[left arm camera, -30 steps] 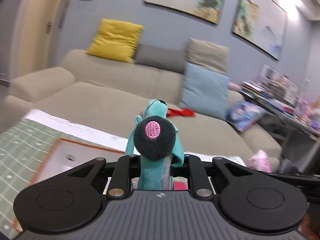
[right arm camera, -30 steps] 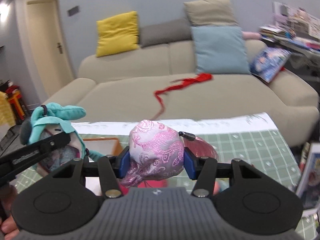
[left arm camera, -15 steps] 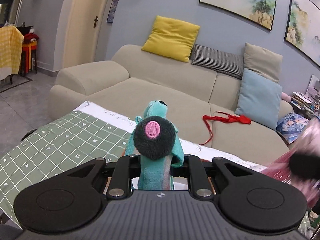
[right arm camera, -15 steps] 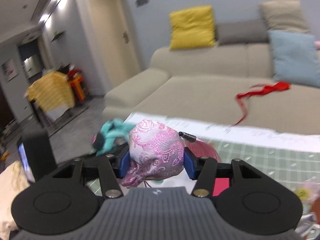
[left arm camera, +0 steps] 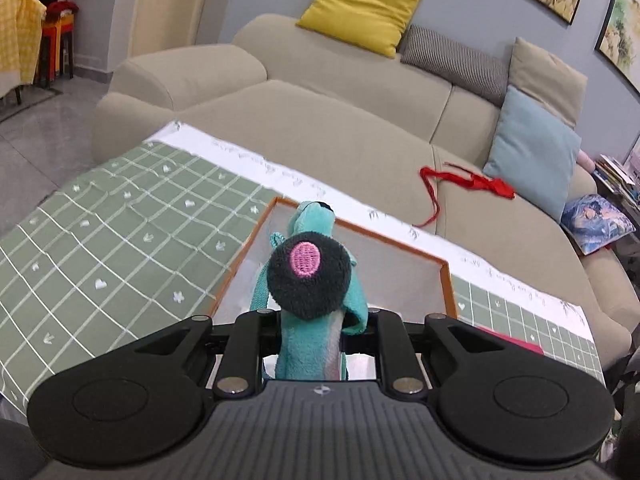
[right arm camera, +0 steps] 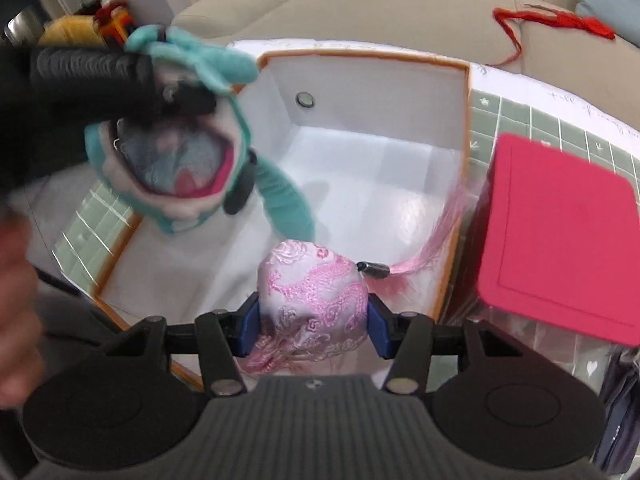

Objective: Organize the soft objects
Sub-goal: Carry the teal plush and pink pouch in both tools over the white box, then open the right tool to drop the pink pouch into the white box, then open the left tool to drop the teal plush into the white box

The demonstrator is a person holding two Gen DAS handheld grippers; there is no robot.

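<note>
Both grippers were loaded and poised over the same container. Largest in the scene, the beige sofa [left arm camera: 360,136] ran behind the table, whose green grid cloth [left arm camera: 120,240] carried the open white box [right arm camera: 466,128] with its orange rim. The box lay directly below and ahead of the right gripper [right arm camera: 313,320], which pointed steeply down into it; its blue pads were clamped on the pink brocade pouch [right arm camera: 314,300], and the pouch hung over the near part of the box floor. The pouch's pink tassel [right arm camera: 428,244] trailed to the right, towards the box's right wall. The left gripper [left arm camera: 310,336] pinched the teal plush toy [left arm camera: 310,276] by its body, the toy's long axis running forward along the fingers, over the left side of the box. Seen from the right wrist, the toy dangled above the box's left rim, one limb hanging down inside.

My judgement: the right hand was nearer to a release, since the pouch sat lower and well inside the walls. The toy's hanging limb lay just beside the pouch's path, so the two could tangle. A red rectangular lid or pad [right arm camera: 560,232] stood just beside the right wall, where the tassel might catch. A red cord [left arm camera: 468,184] on the sofa was well apart.
</note>
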